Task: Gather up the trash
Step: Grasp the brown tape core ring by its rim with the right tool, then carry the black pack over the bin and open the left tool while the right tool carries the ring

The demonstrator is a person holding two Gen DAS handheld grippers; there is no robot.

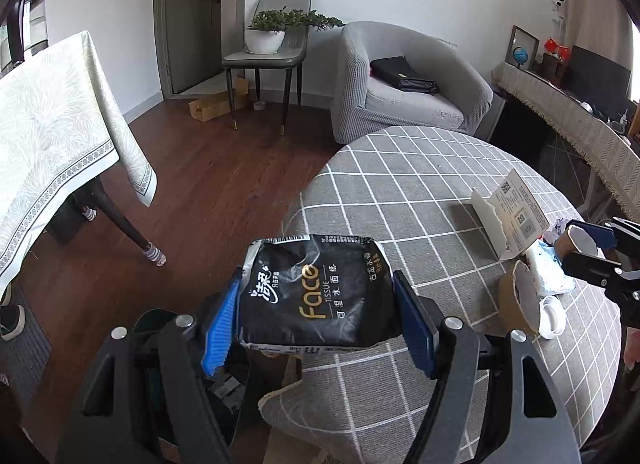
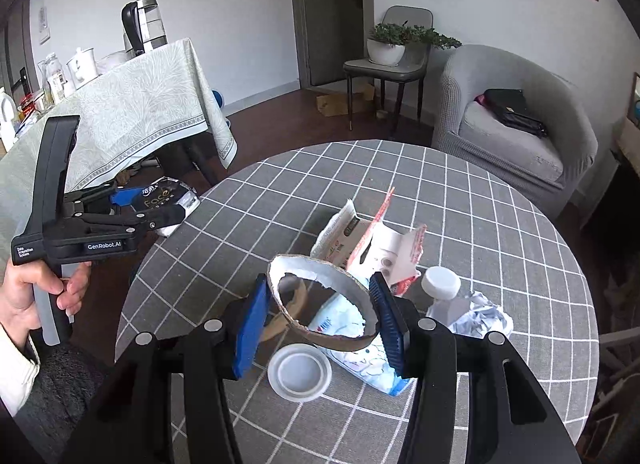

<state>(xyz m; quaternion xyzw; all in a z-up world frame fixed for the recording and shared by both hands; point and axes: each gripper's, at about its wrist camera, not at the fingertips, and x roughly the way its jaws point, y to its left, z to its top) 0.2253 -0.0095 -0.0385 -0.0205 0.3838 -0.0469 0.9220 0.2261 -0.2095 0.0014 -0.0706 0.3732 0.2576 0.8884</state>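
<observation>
Right now both grippers carry trash. The left gripper [image 1: 320, 318] is clamped across a black tissue pack [image 1: 316, 290], its blue pads pressing the pack's two short sides; the pack hangs over the near edge of the round tabletop [image 1: 420, 168], partly above the wooden floor. The right gripper [image 2: 320, 320] is closed on a torn cardboard ring [image 2: 324, 304], one pad on each side of its crumpled wall, and the ring sits raised above the litter beneath it.

Trash yet to be collected lies on the checked cloth: a white lid [image 2: 300, 376], a crumpled blue-and-white wrapper [image 2: 360, 360], a torn red-and-white carton [image 2: 372, 248], a white bottle cap [image 2: 440, 282] and a wad of crinkled plastic [image 2: 476, 316]. No bin is clearly visible in either view.

The likeliest trouble is with the ring. It is thin and already ripped, so the pads are squeezing a wall that can fold or tear further; a quick swing might let it collapse and slip out. The tissue pack is soft and slack, and it bulges between the pads, so a tilt could make it sag and slide free onto the floor. The two grippers are also near each other, and crossing paths toward one bin risks a knock that scatters the loose cap and lid.
</observation>
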